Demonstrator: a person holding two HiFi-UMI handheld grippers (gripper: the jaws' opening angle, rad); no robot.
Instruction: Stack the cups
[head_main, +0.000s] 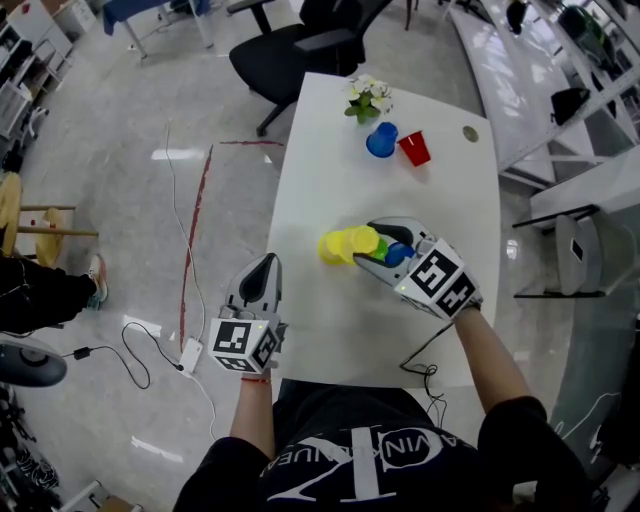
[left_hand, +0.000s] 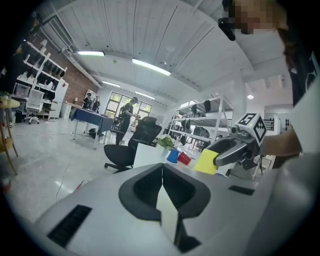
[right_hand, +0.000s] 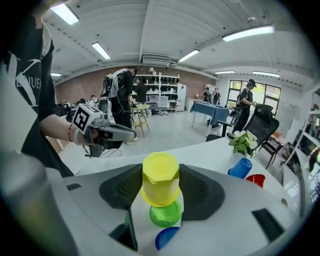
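Right claw (head_main: 368, 243): pinched on the yellow cup (right_hand: 160, 180) at frame centre; a green cup (right_hand: 165, 214) and a blue cup (right_hand: 166, 236) are lined up behind it.
Left claw (head_main: 264, 265): pressed together, empty, lower left.
Desk (head_main: 330, 190): a second blue cup (head_main: 381, 140), a red cup (head_main: 414, 149) and a potted plant (head_main: 366, 98) are grouped at upper centre, well apart from the claws.
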